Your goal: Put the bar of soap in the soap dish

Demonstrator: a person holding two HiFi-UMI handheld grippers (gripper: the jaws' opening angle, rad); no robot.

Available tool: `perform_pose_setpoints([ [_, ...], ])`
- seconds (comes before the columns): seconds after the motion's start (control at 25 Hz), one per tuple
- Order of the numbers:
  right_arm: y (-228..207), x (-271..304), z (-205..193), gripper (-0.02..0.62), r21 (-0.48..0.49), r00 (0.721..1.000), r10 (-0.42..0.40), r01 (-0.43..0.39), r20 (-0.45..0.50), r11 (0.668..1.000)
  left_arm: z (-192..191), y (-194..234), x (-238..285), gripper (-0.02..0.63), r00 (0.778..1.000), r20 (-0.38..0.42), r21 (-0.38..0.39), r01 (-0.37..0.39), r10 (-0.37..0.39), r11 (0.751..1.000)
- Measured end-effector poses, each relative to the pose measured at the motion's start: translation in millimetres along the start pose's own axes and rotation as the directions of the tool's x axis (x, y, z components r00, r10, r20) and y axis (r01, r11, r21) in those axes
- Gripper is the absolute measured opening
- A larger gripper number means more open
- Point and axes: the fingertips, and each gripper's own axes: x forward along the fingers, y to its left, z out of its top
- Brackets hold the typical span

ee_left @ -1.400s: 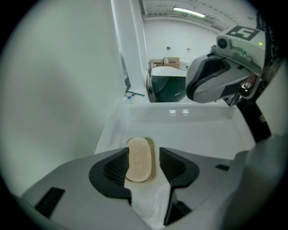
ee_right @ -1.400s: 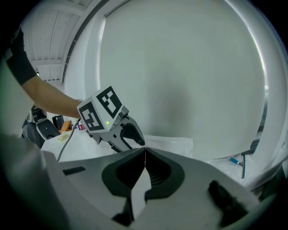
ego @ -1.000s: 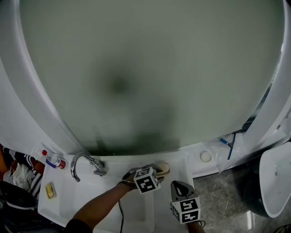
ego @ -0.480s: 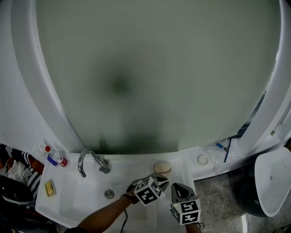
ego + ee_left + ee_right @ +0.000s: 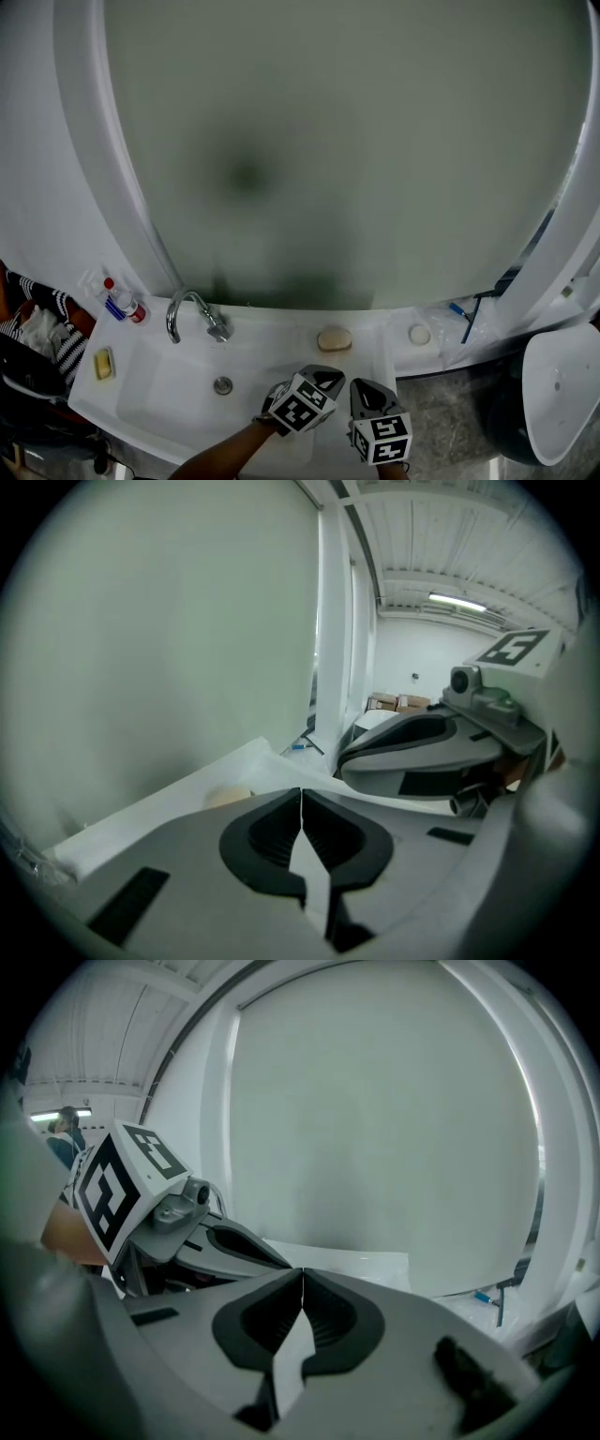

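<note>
Seemingly, the placing step was at its end: the beige oval bar of soap (image 5: 335, 338) was seen lying on the rear ledge of the white washbasin bench (image 5: 272, 339). It lay to the right of the curved chrome tap (image 5: 192, 314) and was touched by neither tool. A darker edge was noted beneath the bar and could be taken for the rim of the soap dish, but the dish itself could not be made out with certainty. In the left gripper view the bar was glimpsed on the ledge beyond the tips and apart from them. The left tongs (image 5: 325, 374) were held over the front part of the basin, short of the soap. Their jaws had just been closing and were found pressed together with nothing between them. The right tongs (image 5: 362, 385) were held just beside them, likewise fully closed and empty. Further right on the ledge a small round pale disc (image 5: 419, 334) was left untouched, and a yellow block (image 5: 103, 363) was seen near the bench's left end. If the bar was indeed seated in its dish, little more was judged to be called for than both tools being drawn clear of the basin. If it was only resting on the bare ledge, the left tongs would have to be reopened, carried forward to the bar and closed across its narrow sides before it could be shifted.
</note>
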Motion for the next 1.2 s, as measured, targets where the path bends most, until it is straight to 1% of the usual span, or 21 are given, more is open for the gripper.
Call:
perform_pose_setpoints([
  [0.24,2.9,-13.2,-6.7,0.012,0.004,0.998,0.061,-0.061,0.009,0.998,-4.0,-20.3,-7.6,0.011,0.998,0.017,-0.121,-0.058,0.06,0.991],
  [0.44,4.9,-26.2,-11.0,0.012,-0.001,0.995,0.099,-0.099,0.021,0.995,-5.4,-34.3,-12.8,0.011,0.993,0.023,-0.176,-0.109,0.115,0.978],
  [0.6,3.0,-36.5,-16.3,0.012,0.001,0.993,0.116,-0.116,0.023,0.993,-9.7,-48.5,-15.9,0.011,0.987,0.03,-0.232,-0.144,0.155,0.962],
  [0.76,1.1,-47.0,-19.1,0.012,-0.007,0.991,0.131,-0.131,0.027,0.991,-8.2,-57.9,-19.7,0.011,0.974,0.068,-0.295,-0.188,0.217,0.937],
  [0.92,3.3,-57.4,-21.4,0.011,-0.011,0.989,0.145,-0.145,0.032,0.989,-2.5,-65.9,-25.8,0.011,0.955,0.13,-0.333,-0.211,0.267,0.919],
  [1.12,7.2,-67.8,-20.1,0.011,-0.008,0.986,0.162,-0.161,0.041,0.987,2.1,-72.8,-38.0,0.011,0.935,0.155,-0.361,-0.248,0.32,0.899],
  [1.2,9.1,-70.3,-19.6,0.011,-0.01,0.985,0.165,-0.165,0.042,0.986,2.4,-75.5,-41.5,0.011,0.932,0.152,-0.374,-0.252,0.328,0.892],
])
